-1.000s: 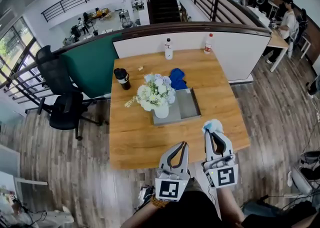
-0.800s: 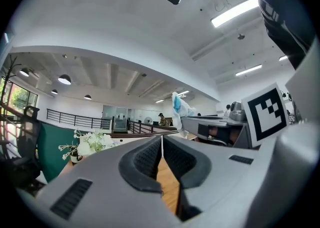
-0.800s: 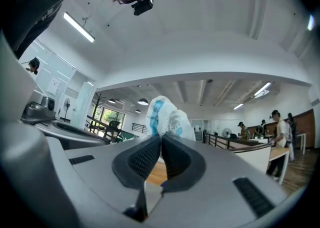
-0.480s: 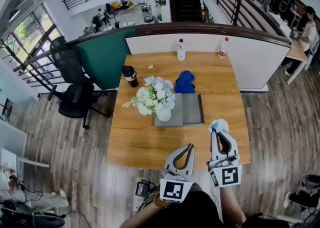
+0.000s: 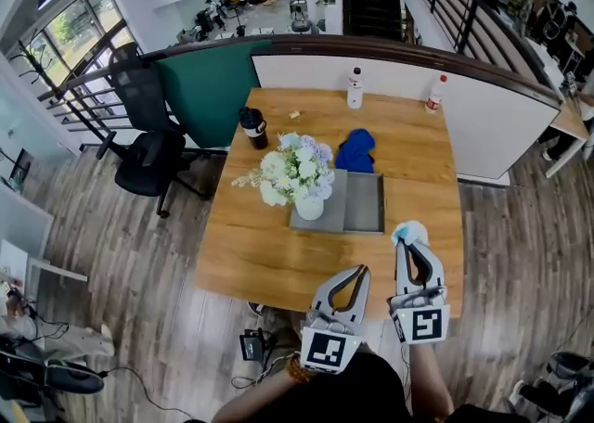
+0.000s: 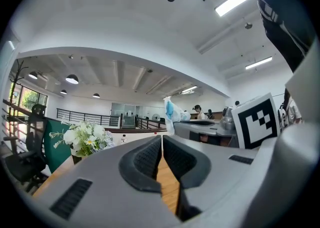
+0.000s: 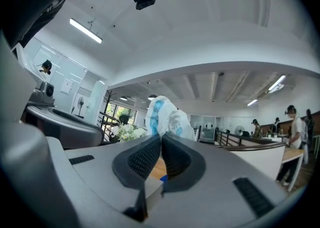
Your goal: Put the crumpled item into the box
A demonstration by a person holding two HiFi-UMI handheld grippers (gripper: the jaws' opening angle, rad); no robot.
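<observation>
A: Status of right gripper point(image 5: 409, 245)?
B: Clamped on crumpled item point(image 5: 408, 231), above near edge of table point(image 5: 251, 259), apart from box point(image 5: 366, 205).
A: Left gripper point(image 5: 363, 271)?
B: Jaws pressed together, nothing between them.

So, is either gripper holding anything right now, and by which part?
The right gripper pinches the crumpled white-and-blue item by its near end, at the jaw tips. The left gripper is shut and empty.
</observation>
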